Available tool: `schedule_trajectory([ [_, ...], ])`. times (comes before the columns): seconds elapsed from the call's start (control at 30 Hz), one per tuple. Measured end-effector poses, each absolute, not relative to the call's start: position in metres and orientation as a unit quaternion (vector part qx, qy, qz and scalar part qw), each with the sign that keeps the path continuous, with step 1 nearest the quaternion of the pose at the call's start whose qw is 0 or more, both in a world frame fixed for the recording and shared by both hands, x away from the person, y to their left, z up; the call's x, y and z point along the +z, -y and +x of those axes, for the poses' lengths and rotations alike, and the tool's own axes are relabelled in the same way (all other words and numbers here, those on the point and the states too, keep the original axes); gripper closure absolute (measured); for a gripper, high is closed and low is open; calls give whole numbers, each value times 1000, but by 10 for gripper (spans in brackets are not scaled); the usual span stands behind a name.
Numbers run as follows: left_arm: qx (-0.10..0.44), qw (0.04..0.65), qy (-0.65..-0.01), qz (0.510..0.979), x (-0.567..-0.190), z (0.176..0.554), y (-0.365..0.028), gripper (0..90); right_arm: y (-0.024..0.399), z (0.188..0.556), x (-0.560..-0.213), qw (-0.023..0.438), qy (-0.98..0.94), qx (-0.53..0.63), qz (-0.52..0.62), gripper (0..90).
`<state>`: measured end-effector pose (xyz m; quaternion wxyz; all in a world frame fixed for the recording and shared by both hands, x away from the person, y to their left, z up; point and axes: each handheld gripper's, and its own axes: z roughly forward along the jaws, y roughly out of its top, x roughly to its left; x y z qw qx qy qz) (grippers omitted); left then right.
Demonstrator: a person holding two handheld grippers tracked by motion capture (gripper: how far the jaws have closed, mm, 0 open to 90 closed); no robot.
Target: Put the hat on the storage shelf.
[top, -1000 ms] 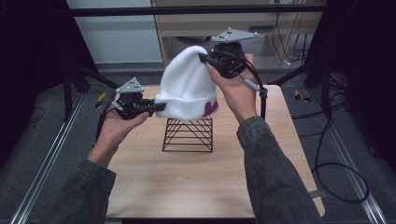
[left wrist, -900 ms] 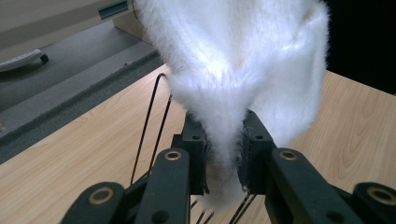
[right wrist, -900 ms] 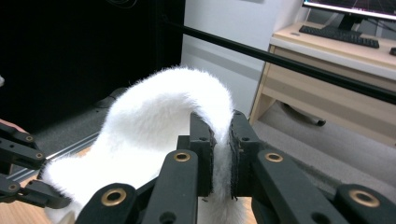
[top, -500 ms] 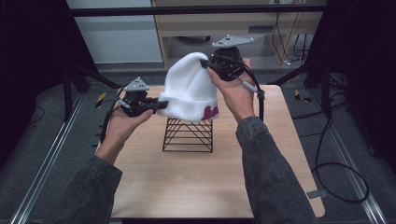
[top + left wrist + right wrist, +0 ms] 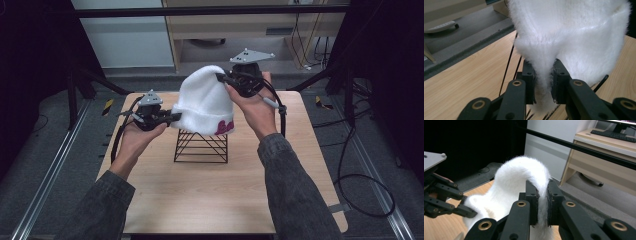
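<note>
The wooden table (image 5: 165,200) is carrying everything, and the black wire rack (image 5: 201,147) is standing near its middle; all places here are given from that rack. Directly above the rack, a white fuzzy hat (image 5: 205,102) with pink lettering on its rim is hanging, its lower edge sitting right at the rack's top; whether it is touching the wires cannot be told. The right gripper (image 5: 223,79), held up and behind the rack on its right side, is pinching a fold of the hat's crown between closed jaws, as the right gripper view is showing (image 5: 542,202). The left gripper (image 5: 176,117), lower and just left of the rack's top, is clamping the hat's rim, its jaws squeezing the white fabric (image 5: 543,83).
</note>
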<state>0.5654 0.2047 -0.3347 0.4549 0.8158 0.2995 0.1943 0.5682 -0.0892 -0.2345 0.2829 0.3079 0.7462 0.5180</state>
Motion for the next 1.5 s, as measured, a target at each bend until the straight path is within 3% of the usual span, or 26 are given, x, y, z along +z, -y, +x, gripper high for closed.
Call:
schedule_trajectory([
  [1.5, 186, 438, -306, 825, -382, 556, -234, 752, 75, 558, -273, 246, -796, 478, 278, 826],
])
